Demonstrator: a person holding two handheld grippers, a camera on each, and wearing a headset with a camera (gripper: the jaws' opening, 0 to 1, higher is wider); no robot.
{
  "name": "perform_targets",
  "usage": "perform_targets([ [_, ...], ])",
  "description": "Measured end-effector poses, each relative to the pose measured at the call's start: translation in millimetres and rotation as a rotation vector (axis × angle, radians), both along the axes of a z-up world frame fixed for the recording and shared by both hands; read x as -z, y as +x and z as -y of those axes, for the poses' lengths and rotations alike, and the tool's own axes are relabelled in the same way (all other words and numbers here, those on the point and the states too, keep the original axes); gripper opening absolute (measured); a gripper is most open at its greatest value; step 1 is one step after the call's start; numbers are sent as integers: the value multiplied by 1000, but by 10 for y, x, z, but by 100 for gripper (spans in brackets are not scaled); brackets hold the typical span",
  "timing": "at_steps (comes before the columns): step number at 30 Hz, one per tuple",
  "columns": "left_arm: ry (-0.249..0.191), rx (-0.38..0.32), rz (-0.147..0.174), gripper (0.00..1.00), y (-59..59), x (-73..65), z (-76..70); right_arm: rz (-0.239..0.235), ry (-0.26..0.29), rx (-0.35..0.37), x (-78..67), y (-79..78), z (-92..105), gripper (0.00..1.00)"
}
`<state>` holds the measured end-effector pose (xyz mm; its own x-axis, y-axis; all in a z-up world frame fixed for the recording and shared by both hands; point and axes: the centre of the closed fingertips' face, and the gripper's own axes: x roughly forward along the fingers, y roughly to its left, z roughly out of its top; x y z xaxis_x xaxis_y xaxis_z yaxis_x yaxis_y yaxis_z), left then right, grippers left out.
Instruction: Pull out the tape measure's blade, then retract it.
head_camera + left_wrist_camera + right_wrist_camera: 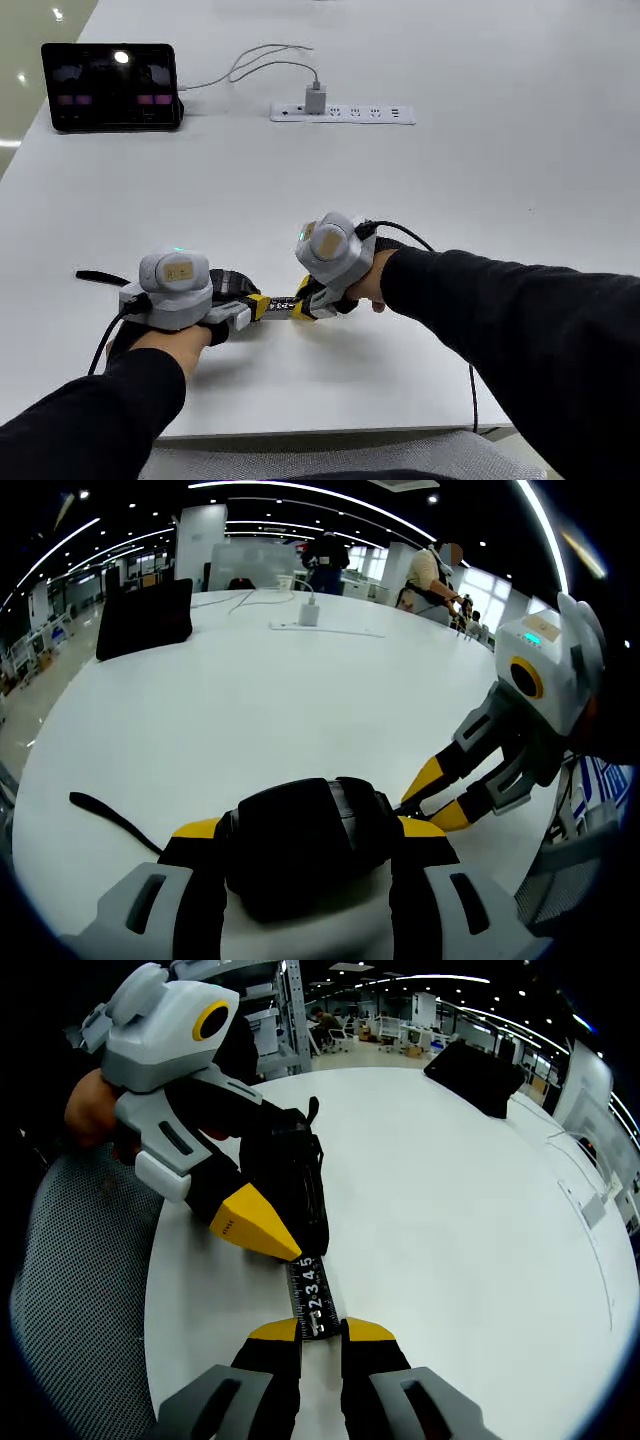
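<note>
Extraction barely begun: left gripper (305, 830) jaws clamp the black tape-measure case (300, 855), right gripper (320, 1332) jaws pinch its black numbered blade (312, 1295) by the tip. Next, I'd draw the right one steadily away.

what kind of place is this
Probably a large open-plan office or lab. There is a long white worktable with a power strip and a tablet on it, and people stand at other desks in the background.

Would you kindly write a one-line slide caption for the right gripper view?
Right gripper pinches the blade tip, a short numbered length drawn from the black tape measure clamped in the left gripper.
</note>
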<state>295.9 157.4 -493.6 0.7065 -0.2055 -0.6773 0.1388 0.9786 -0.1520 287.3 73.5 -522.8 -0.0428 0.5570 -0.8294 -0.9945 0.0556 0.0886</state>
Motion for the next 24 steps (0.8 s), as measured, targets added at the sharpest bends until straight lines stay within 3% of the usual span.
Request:
perform_targets([
  [24,-11,-1,-3,62,23,21,-22,17,22,-11,-21,-17,-135,11],
])
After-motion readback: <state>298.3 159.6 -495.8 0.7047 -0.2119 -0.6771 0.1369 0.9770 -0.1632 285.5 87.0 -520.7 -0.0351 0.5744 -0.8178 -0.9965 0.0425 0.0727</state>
